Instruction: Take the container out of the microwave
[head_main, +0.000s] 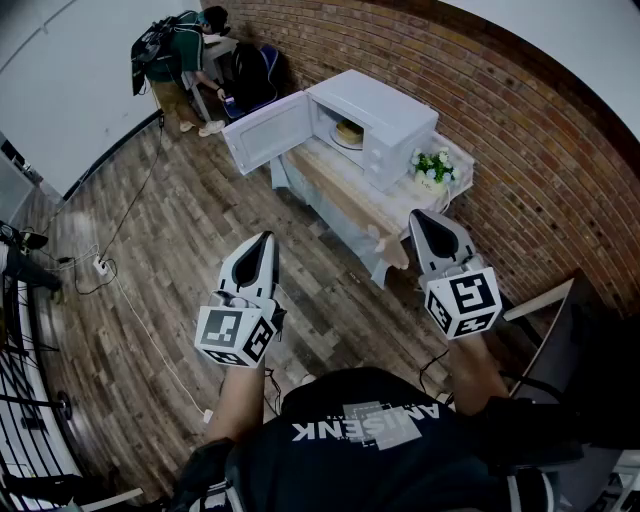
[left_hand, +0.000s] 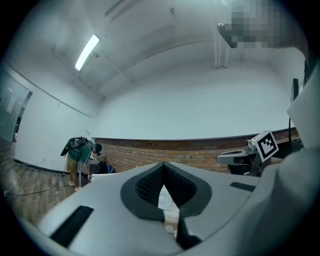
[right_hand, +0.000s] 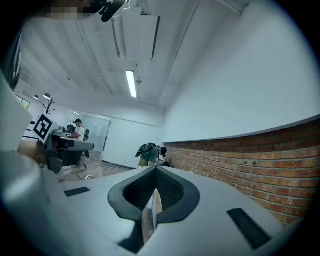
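The white microwave (head_main: 385, 118) stands on a cloth-covered table (head_main: 345, 195) by the brick wall. Its door (head_main: 265, 132) hangs open to the left. Inside, a round tan container (head_main: 349, 131) rests on the white turntable plate. My left gripper (head_main: 266, 238) is held over the wooden floor, well short of the table, its jaws shut and empty. My right gripper (head_main: 418, 216) hovers near the table's front corner, also shut with nothing in it. Both gripper views look level across the room, over the closed jaws (left_hand: 163, 172) (right_hand: 156, 175), and neither shows the microwave.
A small pot of white flowers (head_main: 432, 168) sits right of the microwave. A person (head_main: 180, 55) bends over a chair at the far left corner. Cables and a power strip (head_main: 100, 266) lie on the floor at left. A dark chair (head_main: 560, 320) stands at my right.
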